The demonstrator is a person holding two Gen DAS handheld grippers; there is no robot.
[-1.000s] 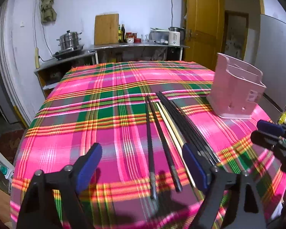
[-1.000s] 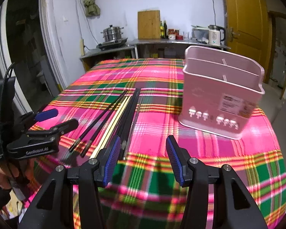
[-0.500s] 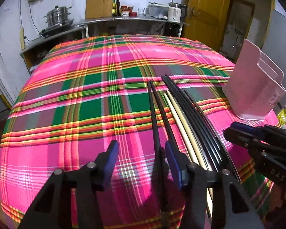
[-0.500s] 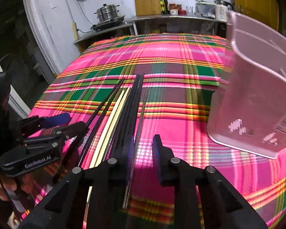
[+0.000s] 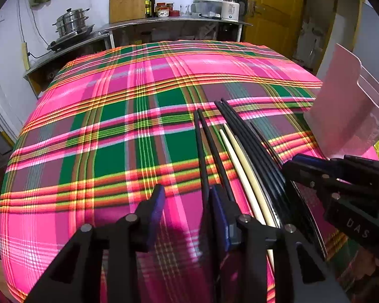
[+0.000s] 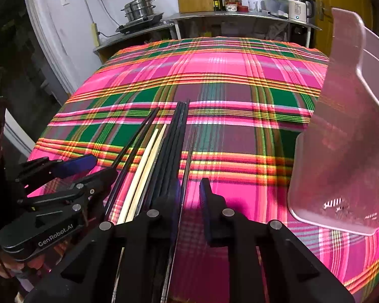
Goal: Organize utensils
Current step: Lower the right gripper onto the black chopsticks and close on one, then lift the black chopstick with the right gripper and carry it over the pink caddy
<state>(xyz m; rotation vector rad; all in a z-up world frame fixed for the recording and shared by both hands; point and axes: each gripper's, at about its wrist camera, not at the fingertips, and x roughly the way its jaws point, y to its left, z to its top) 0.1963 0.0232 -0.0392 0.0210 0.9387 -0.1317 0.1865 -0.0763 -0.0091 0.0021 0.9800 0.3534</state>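
Observation:
Several chopsticks lie side by side on the plaid tablecloth: a black pair point(image 5: 202, 146) on the left, a cream pair point(image 5: 240, 166), a black bundle point(image 5: 250, 141) and a thin metallic one point(image 6: 188, 156). The pink utensil holder point(image 6: 346, 136) stands upright on the right. My left gripper point(image 5: 187, 207) is open low over the near ends, its right finger beside the left black pair. My right gripper point(image 6: 190, 194) is open with a narrow gap around the metallic chopstick, beside the black bundle point(image 6: 174, 139). Each gripper shows in the other's view.
The plaid tablecloth point(image 5: 113, 116) covers the round table. A counter point(image 5: 164, 22) with a pot, cutting board, bottles and kettle stands behind. A yellow door point(image 5: 273, 10) is at the back right. The holder also shows in the left wrist view point(image 5: 346, 116).
Both grippers have lowered and moved forward onto the chopsticks' near ends. Both sets of jaws have narrowed from wide open; the right gap is now slightly wider than half a second ago.

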